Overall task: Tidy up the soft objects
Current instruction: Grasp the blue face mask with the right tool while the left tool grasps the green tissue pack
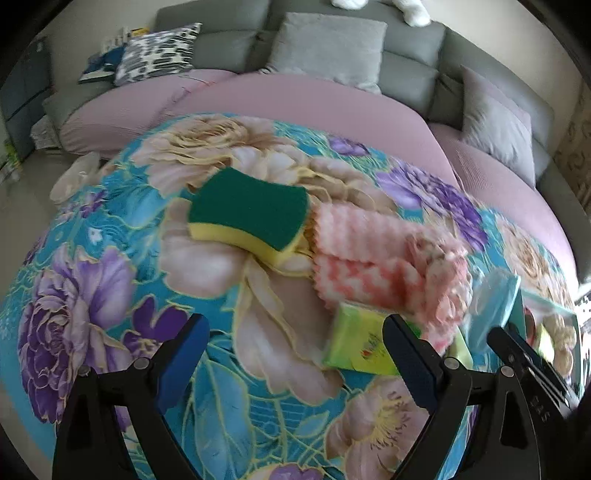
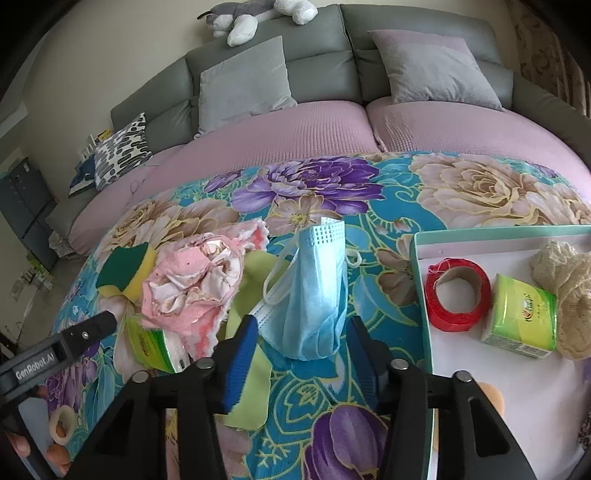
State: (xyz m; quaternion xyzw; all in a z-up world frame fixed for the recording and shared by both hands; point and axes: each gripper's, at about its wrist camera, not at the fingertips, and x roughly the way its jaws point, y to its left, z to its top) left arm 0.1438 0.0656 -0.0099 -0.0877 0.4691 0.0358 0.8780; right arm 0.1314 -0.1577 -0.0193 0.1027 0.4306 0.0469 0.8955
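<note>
On the floral blanket (image 1: 110, 229) lie a green-and-yellow sponge (image 1: 251, 218), a pink cloth (image 1: 388, 266) and a green tissue pack (image 1: 362, 343). My left gripper (image 1: 295, 358) is open and empty, above the blanket just left of the tissue pack. My right gripper (image 2: 303, 347) is shut on a blue face mask (image 2: 310, 291), which hangs between its fingers. The right wrist view also shows the pink cloth (image 2: 192, 284), the sponge (image 2: 125, 273), the tissue pack (image 2: 155, 347) and a light green cloth (image 2: 251, 376) under the gripper.
A teal-rimmed white tray (image 2: 421, 280) at the right holds a red tape roll (image 2: 458, 291), a second tissue pack (image 2: 521, 317) and a beige mesh bundle (image 2: 569, 291). Grey pillows (image 2: 243, 85) and a plush toy (image 2: 258, 14) rest at the headboard.
</note>
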